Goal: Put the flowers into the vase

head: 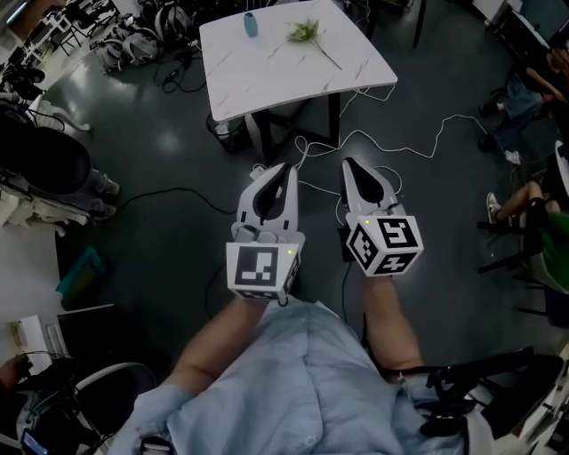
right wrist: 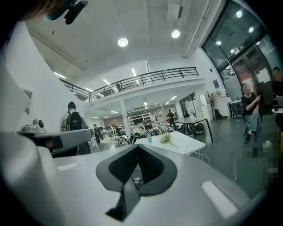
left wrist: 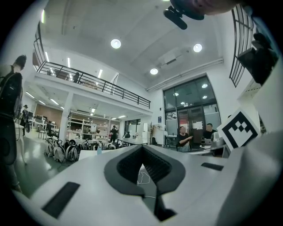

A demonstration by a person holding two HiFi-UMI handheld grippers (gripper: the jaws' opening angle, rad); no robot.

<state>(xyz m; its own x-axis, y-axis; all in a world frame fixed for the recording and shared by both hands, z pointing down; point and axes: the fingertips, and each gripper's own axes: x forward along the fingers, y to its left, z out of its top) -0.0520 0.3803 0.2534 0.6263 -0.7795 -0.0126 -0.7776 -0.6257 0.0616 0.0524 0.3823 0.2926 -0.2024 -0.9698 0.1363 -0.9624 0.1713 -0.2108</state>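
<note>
Dark floor (head: 160, 160) crossed by loose white cables (head: 391, 147) takes up most of the head view, and a white table (head: 267, 80) stands well ahead of the person. On it are a small blue vase (head: 251, 24), upright toward the far left part of the top, and the flowers (head: 307, 33), lying flat just to its right and apart from it. Their long axis runs on a slant in this view. The leafy head points up and left toward the vase, and the bare stem trails down and right toward the table's near right edge. The left gripper (head: 286, 169) and the right gripper (head: 348, 163) are held side by side over the floor, well short of the table. Each has its jaws pressed together with nothing between them. By my reading this is the approach, with no grasp begun. The next move calls for reaching the table, opening one claw and closing it across the thin stem. The right one looks better placed for that end. After that, the stem would have to be tipped upright so its cut end goes down into the vase's narrow mouth.
</note>
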